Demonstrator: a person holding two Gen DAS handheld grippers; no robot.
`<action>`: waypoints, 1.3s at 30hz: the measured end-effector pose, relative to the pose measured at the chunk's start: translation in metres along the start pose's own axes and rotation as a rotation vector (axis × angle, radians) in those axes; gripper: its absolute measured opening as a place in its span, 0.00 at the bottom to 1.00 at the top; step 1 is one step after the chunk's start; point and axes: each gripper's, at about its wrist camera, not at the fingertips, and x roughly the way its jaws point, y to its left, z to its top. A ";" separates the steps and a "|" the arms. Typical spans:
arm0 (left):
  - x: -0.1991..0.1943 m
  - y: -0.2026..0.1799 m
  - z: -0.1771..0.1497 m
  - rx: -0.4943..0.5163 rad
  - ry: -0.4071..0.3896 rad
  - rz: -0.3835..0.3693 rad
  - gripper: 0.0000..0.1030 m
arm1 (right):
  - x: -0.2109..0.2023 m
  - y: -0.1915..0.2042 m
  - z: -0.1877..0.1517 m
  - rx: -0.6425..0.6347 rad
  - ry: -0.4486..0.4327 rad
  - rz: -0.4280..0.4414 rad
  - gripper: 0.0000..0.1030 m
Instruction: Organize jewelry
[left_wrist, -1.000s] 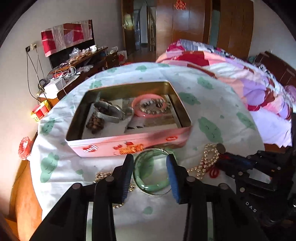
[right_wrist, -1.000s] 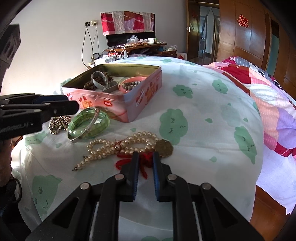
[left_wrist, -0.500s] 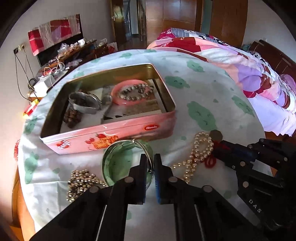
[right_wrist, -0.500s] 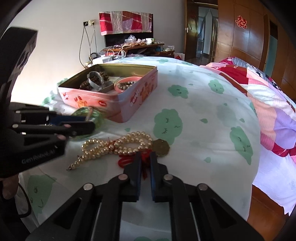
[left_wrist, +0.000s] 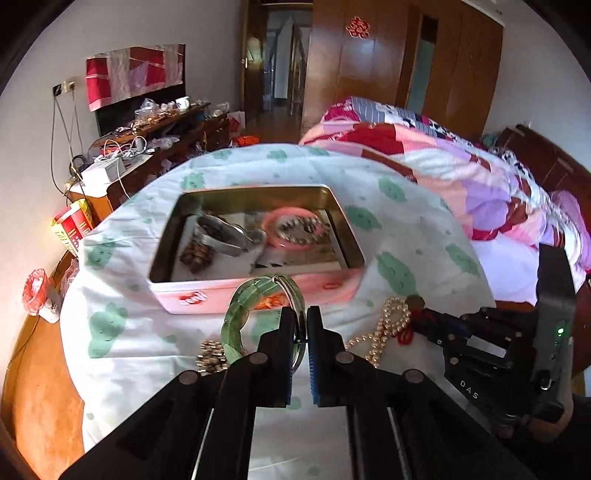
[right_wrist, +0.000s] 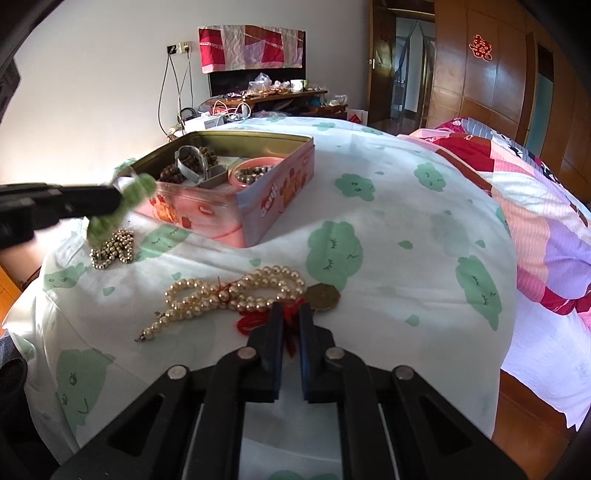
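Left wrist: left gripper (left_wrist: 301, 317) (now clamped) has lifted green bangle (left_wrist: 236, 317).

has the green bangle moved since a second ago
Yes. The green bangle, pinched in the left gripper, has risen off the cloth beside the pink tin, now tilted upright against its front wall.

Your left claw (left_wrist: 301, 325) has closed on the green bangle (left_wrist: 236, 314). You've lifted it off the bedsheet (left_wrist: 406, 229). Your right claw (right_wrist: 291, 317) pinched tighter onto the red cord (right_wrist: 251, 322).
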 end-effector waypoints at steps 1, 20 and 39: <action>-0.002 0.002 0.001 -0.007 -0.004 0.000 0.06 | 0.000 0.001 0.000 -0.001 -0.003 0.002 0.08; 0.021 -0.007 -0.016 0.044 0.065 -0.003 0.07 | -0.001 0.005 0.001 -0.019 -0.004 0.009 0.07; -0.026 0.027 0.013 -0.014 -0.068 0.044 0.07 | -0.019 0.000 0.014 -0.010 -0.079 0.012 0.05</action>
